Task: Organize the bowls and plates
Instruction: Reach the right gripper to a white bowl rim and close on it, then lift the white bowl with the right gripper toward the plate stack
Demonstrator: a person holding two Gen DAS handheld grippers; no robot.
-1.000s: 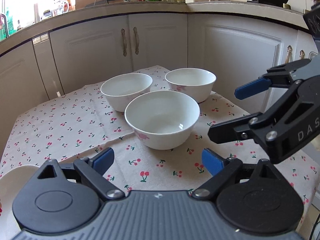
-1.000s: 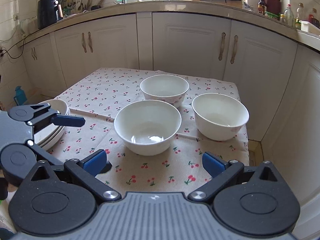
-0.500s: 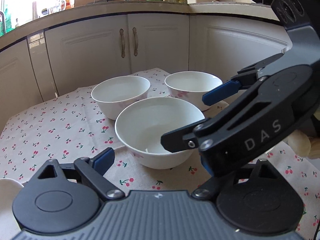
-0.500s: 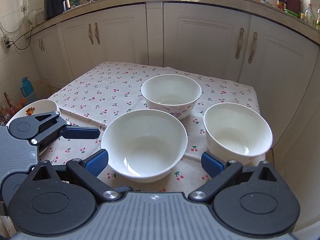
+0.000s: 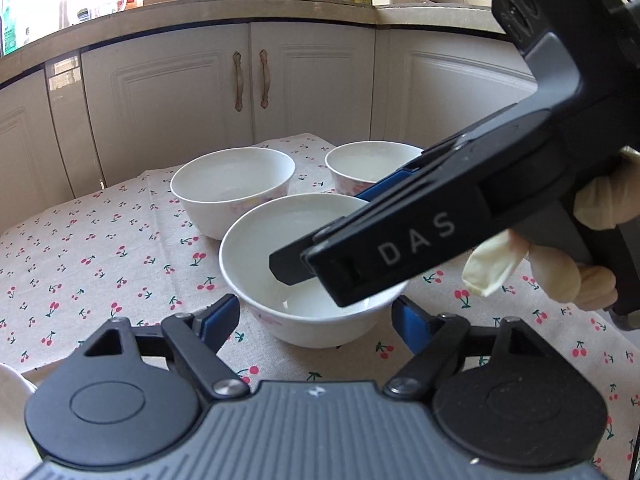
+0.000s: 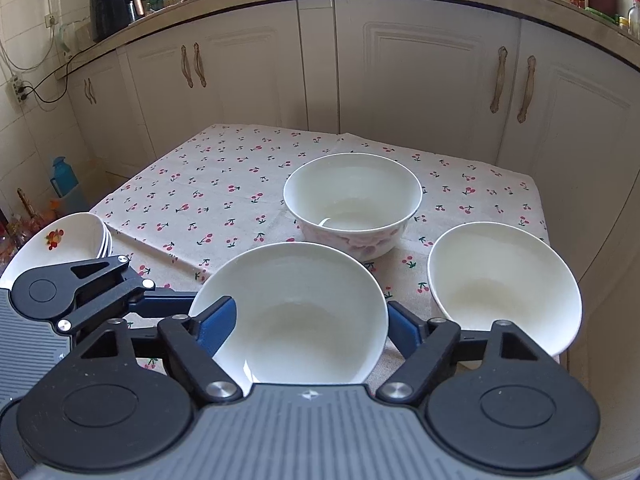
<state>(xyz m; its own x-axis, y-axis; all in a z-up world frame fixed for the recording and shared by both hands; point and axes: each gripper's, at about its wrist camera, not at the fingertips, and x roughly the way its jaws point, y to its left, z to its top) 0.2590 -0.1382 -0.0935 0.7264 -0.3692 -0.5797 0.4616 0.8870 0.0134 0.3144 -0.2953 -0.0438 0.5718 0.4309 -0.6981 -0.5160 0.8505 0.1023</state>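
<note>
My right hand-held gripper (image 6: 310, 326) is spread wide, its blue pads flanking the nearest bowl (image 6: 292, 312) without clearly touching it. My left hand-held gripper (image 5: 316, 320) also stands wide, just short of that same bowl. 2 more white bowls (image 6: 352, 204) (image 6: 502, 284) sit close behind on the cherry-print cloth (image 6: 208, 184) covering the worktop. A stack of plates (image 6: 60, 240) rests at the left edge.

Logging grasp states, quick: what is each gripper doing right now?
Left gripper: open, holding nothing.
Right gripper: open around the nearest bowl, not clamped.
</note>
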